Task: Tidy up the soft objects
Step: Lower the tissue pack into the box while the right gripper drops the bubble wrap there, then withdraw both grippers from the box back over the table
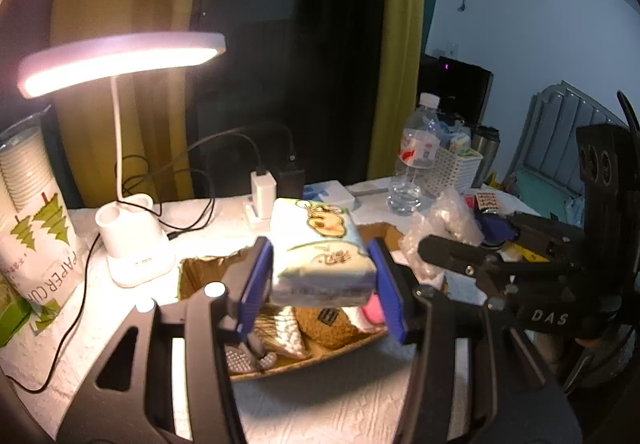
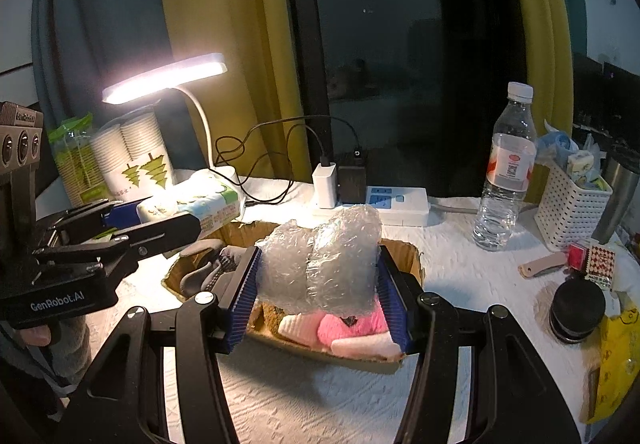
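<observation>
Over the left side of the cardboard box (image 1: pixel 208 268), the left tongs (image 1: pixel 324 276) clamp a tissue pack (image 1: pixel 320 244) by its sides; its slick wrapper could slide out and drop onto the lamp base (image 1: pixel 132 240). To the right, the right tongs (image 2: pixel 318 288) squeeze a wad of bubble wrap (image 2: pixel 320 256), which may spring out of the crowded box onto the bench (image 2: pixel 320 404)

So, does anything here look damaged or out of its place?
Yes, the cardboard box: its rim is torn and ragged, and its near wall sags outward. Nothing looks spilled. The tissue pack in the left gripper and the bubble wrap in the right gripper are both held above the box, not yet inside.
</observation>
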A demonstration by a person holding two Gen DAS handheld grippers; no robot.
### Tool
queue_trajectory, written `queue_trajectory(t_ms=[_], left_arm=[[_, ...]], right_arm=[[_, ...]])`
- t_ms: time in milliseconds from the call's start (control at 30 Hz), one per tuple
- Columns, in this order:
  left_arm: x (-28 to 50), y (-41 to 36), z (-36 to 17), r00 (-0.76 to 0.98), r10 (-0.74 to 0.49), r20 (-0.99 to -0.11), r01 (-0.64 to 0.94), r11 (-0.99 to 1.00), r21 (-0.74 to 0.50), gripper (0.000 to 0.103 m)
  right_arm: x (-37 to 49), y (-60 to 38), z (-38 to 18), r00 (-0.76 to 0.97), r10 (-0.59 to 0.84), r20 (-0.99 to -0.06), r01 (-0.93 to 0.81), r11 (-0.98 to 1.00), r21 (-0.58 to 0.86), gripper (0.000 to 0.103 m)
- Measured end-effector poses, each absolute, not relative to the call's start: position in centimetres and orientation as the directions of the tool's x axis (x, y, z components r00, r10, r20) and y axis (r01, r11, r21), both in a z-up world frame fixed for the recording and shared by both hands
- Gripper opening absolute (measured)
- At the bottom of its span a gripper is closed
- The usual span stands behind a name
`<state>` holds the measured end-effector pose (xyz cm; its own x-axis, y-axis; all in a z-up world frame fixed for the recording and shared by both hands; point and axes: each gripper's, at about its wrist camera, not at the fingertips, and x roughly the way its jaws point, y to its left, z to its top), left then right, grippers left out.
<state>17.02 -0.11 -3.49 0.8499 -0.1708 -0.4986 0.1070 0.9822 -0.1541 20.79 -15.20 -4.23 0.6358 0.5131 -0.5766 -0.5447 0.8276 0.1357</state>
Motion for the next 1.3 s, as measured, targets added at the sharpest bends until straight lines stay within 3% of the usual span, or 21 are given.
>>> queue_trajectory(t_ms=[800,900,1000,1133,1300], left_arm=[[23.2,0.4,-9.5,0.756,-0.189,-0.627,0.07,0.975,-0.21,0.054],[23.3,0.7,-9.7,0.753,-0.201,-0.627,0.072,0.972,-0.224,0.06],[23.2,0.8,-9.6,0.756,-0.197,-0.624,0.065,0.971,-0.228,0.064],[22.8,1.0,-9.3,0.766,-0.193,-0.614,0.061,0.971,-0.23,0.073],[21.8,1.1,-8.2,0.786,-0.18,-0.592,0.059,0.974,-0.218,0.078]], right_arm=[[26.5,-13.0,-8.8,0.565,0.528,-0.635,-0.552,0.813,0.184,0.058],[26.9,-13.0,-9.1,0.561,0.529,-0.637,-0.548,0.814,0.194,0.06],[27.0,-13.1,-9.2,0.571,0.521,-0.635,-0.536,0.822,0.193,0.07],[26.6,-13.2,-8.9,0.581,0.518,-0.628,-0.535,0.824,0.186,0.071],[25.9,-13.2,-8.2,0.592,0.515,-0.619,-0.535,0.827,0.176,0.071]])
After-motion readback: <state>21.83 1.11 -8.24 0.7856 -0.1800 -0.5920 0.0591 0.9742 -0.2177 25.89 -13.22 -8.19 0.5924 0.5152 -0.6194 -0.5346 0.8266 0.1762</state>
